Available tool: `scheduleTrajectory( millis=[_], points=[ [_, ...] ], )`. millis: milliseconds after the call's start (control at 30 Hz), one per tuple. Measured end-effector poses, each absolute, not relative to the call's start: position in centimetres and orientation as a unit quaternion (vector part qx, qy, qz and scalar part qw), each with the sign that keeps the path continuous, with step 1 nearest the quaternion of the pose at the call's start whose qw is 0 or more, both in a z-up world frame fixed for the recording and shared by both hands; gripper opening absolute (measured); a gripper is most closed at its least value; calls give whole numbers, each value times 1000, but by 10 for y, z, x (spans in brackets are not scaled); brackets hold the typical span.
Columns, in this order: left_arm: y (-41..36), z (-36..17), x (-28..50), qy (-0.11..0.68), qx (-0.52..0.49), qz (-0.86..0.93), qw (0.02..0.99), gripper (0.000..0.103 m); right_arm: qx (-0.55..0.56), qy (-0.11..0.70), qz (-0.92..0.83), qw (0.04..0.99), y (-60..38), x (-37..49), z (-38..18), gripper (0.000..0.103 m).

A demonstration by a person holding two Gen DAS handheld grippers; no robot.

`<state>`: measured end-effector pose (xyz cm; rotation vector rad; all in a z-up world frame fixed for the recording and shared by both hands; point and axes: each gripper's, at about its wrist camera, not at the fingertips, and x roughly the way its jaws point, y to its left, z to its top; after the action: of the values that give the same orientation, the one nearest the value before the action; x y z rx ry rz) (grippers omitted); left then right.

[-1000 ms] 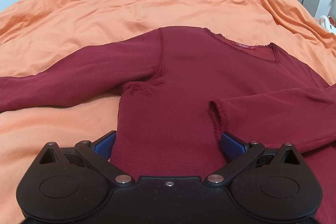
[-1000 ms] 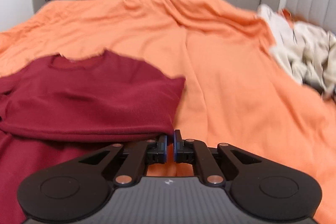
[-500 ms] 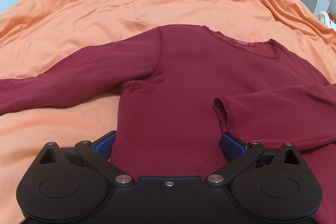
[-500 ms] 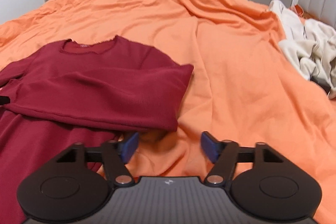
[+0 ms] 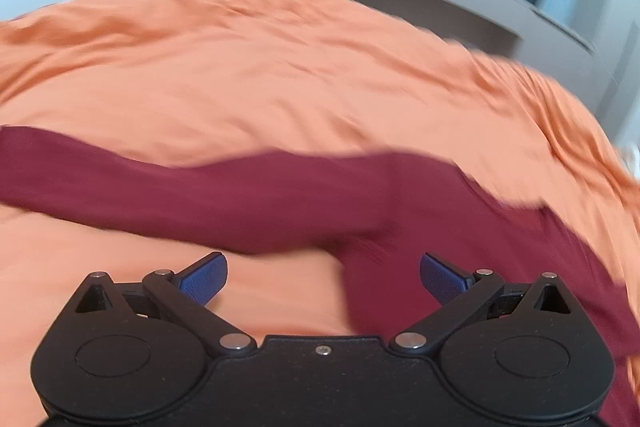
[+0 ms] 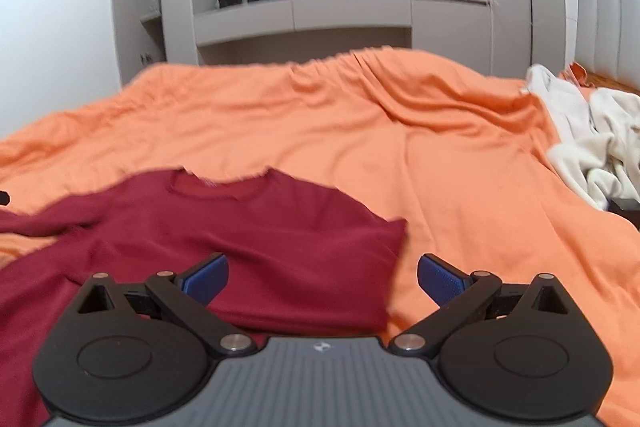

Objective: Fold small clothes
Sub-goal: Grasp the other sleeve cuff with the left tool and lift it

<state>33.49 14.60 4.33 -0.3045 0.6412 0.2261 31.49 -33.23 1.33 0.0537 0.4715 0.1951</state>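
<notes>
The dark red long-sleeved knit sweater (image 6: 256, 227) lies flat on the wrinkled orange bed sheet (image 6: 400, 147), front side up, w/ its right sleeve folded across the chest. The other sleeve stretches out to the side over the sheet – the left wrist view is blurred, so details there are not clear.

The right gripper (image 6: 322, 277) has just been opening; its blue-padded fingers (image 6: 438, 277) now stand wide apart above the folded edge of the sweater, nothing clamped between them. The left gripper (image 5: 323, 277) also has its fingers spread wide – they hold nothing.

A heap of cream-white crumpled clothes (image 6: 588, 143) lies on the sheet's right side, well apart from the sweater.
</notes>
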Motion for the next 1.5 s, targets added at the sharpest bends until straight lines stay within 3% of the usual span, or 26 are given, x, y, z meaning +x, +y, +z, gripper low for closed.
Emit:
scheduleTrajectory(
  millis=[400,700,867,1033,1100,1500],
  points=[
    [310,43,273,234,-373,263,859,102,36,171,184,967,-288,296,20,103],
    [350,14,277,177,-454,290,823,97,8,184,202,962,-264,294,9,103],
    [356,11,276,135,-453,300,828,77,9,193,201,960,-262,295,4,103],
    [361,6,279,119,-450,323,824,24,11,192,201,960,-264,295,3,103],
    [362,7,281,116,-446,323,826,13,13,187,201,961,-264,294,3,103],
    [289,71,309,65,-331,229,913,9,18,173,197,965,-268,290,7,103]
  ],
)
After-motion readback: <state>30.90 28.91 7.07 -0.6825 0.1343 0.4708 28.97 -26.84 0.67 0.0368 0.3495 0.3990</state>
